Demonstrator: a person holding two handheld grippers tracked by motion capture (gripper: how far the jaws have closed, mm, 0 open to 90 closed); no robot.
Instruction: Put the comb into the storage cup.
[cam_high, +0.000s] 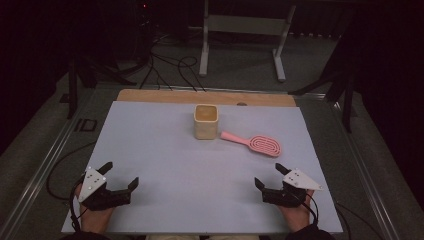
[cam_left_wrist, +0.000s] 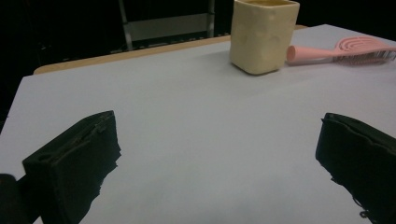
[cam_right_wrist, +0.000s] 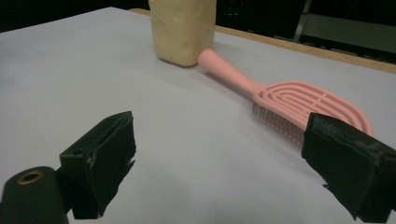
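Left gripper sits lower left of the high view, resting on the pale worktop w/ a hand under it. Fingers wide apart, nothing between them. In the left gripper view it's just bare worktop between the two black fingers.

Centre, upper part of the high view: cream cup, upright, squarish, looks empty as far as I can tell. Just right of it lies the pink hairbrush, flat on the worktop, handle tip pointing at the cup and v. close to its base; touching or not, can't tell. Head of the brush angles toward the lower right.

Right gripper is lower right of the high view, also spread wide and holding nothing. Brush is nearest to this one, but well apart from it.

Progress, judging by layout: nothing started. Brush untouched on the worktop, cup not moved, both grippers parked near the bottom edge. Likely the brush goes into the cup, so reach, grasp, lift and placing are all left.
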